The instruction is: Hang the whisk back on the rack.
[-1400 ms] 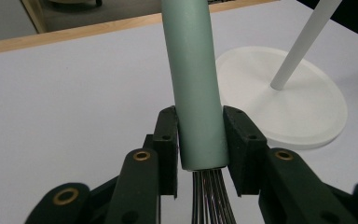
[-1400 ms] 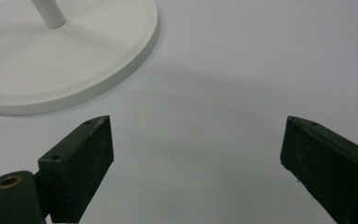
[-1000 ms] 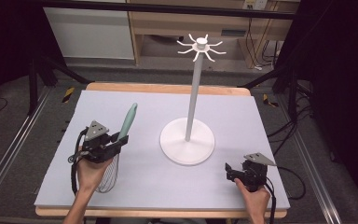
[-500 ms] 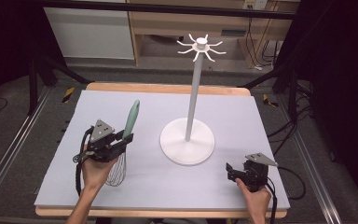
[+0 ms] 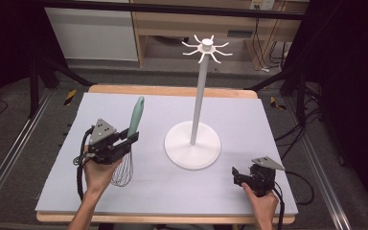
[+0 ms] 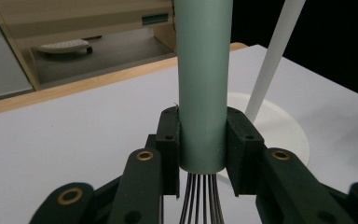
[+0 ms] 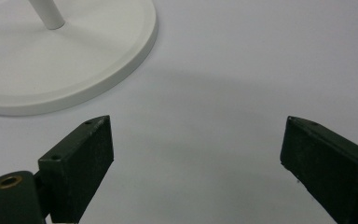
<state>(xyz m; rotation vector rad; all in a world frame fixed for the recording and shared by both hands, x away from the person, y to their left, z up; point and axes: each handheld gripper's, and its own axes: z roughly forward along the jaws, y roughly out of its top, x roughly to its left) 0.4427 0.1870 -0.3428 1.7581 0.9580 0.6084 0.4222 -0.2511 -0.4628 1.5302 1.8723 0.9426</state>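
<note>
A whisk with a pale green handle (image 5: 136, 115) and a wire head (image 5: 122, 170) stands nearly upright at the table's left, handle up. My left gripper (image 5: 128, 139) is shut on the handle's lower end; in the left gripper view both pads (image 6: 169, 144) press the green handle (image 6: 203, 84) just above the wires (image 6: 200, 201). A white hook stand (image 5: 200, 91) with a round base (image 5: 192, 145) rises mid-table, its hooks (image 5: 205, 48) at the top. At the front right my right gripper (image 5: 235, 175) rests low and open, with bare table between its pads (image 7: 81, 154).
The pale grey mat (image 5: 239, 120) covers a wooden table (image 5: 172, 90). The stand's base (image 7: 51, 60) lies just ahead-left of the right gripper. Beyond the table are a shelf unit (image 5: 191, 24) and dark floor with cables.
The left gripper has lifted the whisk and carried it right, toward the stand; the handle now stands more upright. The right gripper has stayed put.
</note>
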